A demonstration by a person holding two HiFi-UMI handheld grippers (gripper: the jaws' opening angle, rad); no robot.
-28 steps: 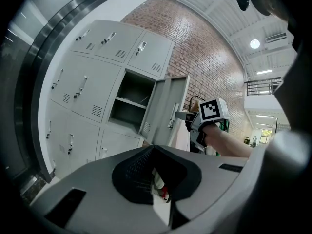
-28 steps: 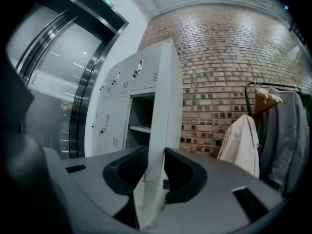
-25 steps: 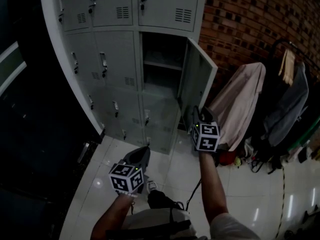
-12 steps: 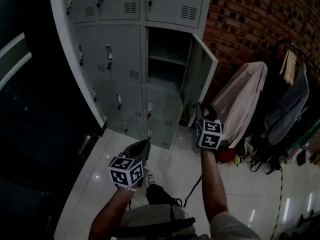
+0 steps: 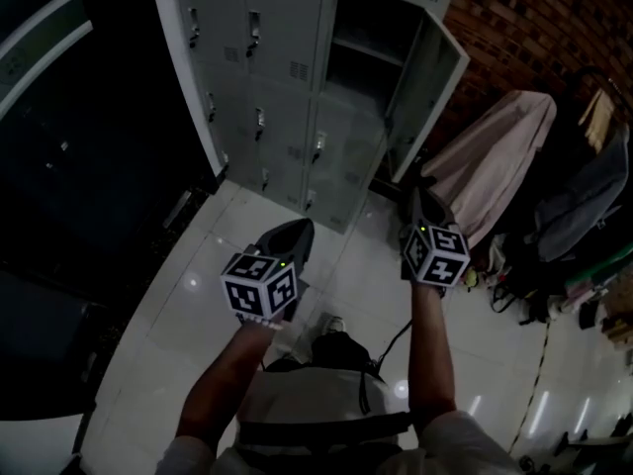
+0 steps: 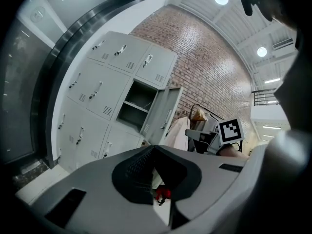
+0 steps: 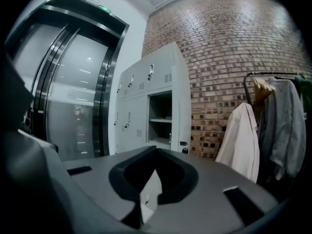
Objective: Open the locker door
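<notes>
Before lockers (image 5: 259, 77), one open door (image 5: 433, 89), two grippers (image 5: 290, 237) (image 5: 420, 204)

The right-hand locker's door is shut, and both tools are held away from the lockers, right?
No, that door stands open, swung toward the brick wall; the head view shows it. The left tool and right tool are indeed held away from the lockers.
</notes>
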